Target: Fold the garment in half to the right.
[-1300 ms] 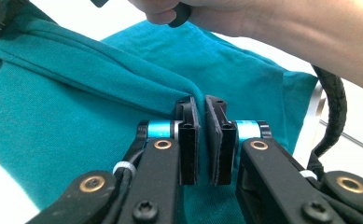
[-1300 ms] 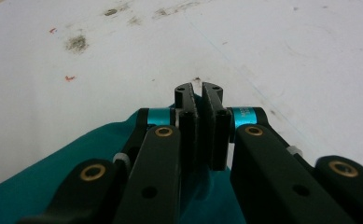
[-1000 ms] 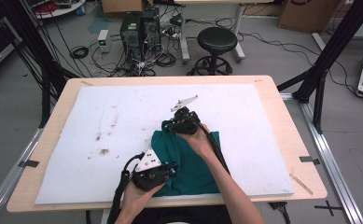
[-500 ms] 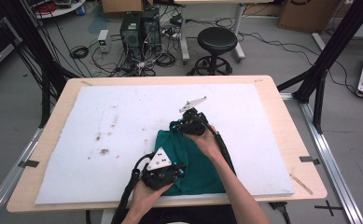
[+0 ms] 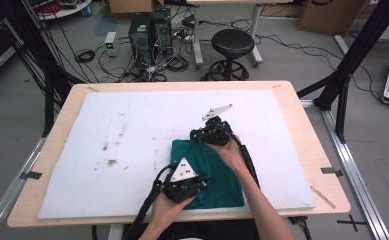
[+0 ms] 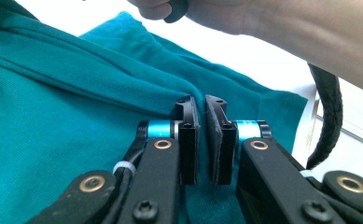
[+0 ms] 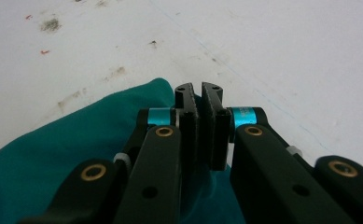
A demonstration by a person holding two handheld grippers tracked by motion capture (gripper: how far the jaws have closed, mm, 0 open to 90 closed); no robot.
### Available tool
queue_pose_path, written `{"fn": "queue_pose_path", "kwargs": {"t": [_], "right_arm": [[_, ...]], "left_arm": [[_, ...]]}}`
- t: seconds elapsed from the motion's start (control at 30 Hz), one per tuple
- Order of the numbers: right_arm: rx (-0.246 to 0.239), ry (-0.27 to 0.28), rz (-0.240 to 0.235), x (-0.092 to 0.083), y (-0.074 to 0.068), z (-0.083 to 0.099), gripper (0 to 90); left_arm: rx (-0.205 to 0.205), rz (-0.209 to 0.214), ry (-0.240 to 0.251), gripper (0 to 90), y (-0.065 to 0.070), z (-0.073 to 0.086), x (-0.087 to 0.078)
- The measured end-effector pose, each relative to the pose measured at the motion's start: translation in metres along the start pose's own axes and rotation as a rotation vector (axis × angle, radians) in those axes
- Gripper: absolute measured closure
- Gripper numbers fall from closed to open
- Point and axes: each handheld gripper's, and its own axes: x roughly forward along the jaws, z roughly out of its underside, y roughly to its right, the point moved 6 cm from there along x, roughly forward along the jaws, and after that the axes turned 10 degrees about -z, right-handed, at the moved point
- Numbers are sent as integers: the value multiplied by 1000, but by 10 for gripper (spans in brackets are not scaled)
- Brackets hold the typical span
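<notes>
Where hidden overhead, jaws pinching teal cloth [image 7: 76, 158]

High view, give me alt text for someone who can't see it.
A person at a table holds a gripper in each hand, both clamped on a folded teal cloth lying on a white mat: the left gripper at its near edge, the right gripper at its far corner.

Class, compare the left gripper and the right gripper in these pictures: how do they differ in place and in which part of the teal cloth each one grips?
The left gripper sits at the near edge of the teal cloth; the right gripper sits at its far edge. The left gripper's jaws pinch a fold in the cloth's middle, with fabric on both sides; the right gripper's jaws pinch an outer edge, with the white mat beyond. Both are shut on the cloth.
</notes>
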Motion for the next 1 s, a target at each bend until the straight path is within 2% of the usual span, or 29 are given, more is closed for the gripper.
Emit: {"fn": "queue_pose_path", "kwargs": {"t": [0.33,1.0], "right_arm": [[11,-5,3,-9,6,7,867],[45,5,16,-31,21,31,866]], "left_arm": [[-7,18,-3,836,7,-6,12],[20,49,-33,835,26,-13,35]]}}
